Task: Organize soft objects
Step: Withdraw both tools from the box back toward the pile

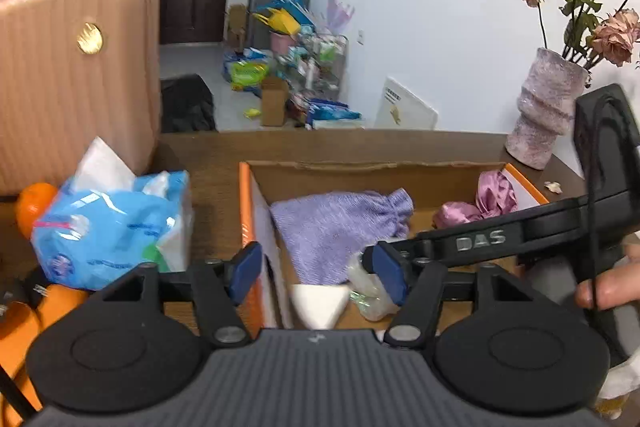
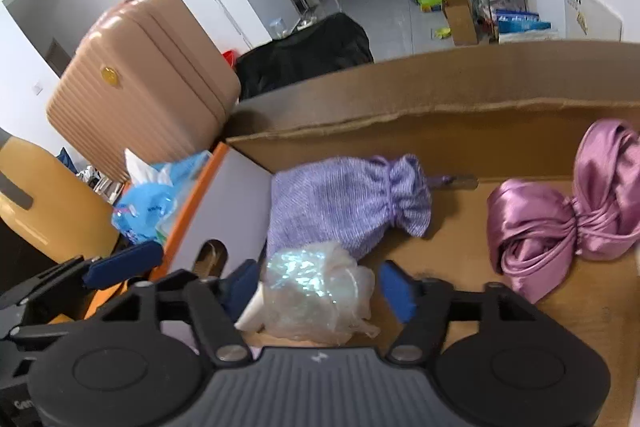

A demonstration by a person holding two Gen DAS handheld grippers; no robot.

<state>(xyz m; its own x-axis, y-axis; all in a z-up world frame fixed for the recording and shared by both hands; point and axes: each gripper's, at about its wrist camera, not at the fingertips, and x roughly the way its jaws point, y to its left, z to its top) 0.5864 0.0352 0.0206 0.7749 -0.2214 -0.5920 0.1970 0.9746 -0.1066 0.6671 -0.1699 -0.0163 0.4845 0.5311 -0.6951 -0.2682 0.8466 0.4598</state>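
1. the left gripper (image 1: 318, 273) has its jaws apart, and nothing is pressed between the blue pads (image 1: 245, 273).
2. the cardboard box (image 1: 400, 183) holds a purple knitted pouch (image 1: 336, 227) and a pink satin cloth (image 1: 486, 199).
3. the right gripper (image 1: 376, 261) reaches into the box from the right.
4. a blue tissue pack (image 1: 116, 223) lies left of the box.

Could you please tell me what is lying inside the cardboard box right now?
Inside the cardboard box lie a purple knit pouch, a pink satin bundle and a translucent iridescent bag between the right claw's open fingers. What lies beneath them is covered.
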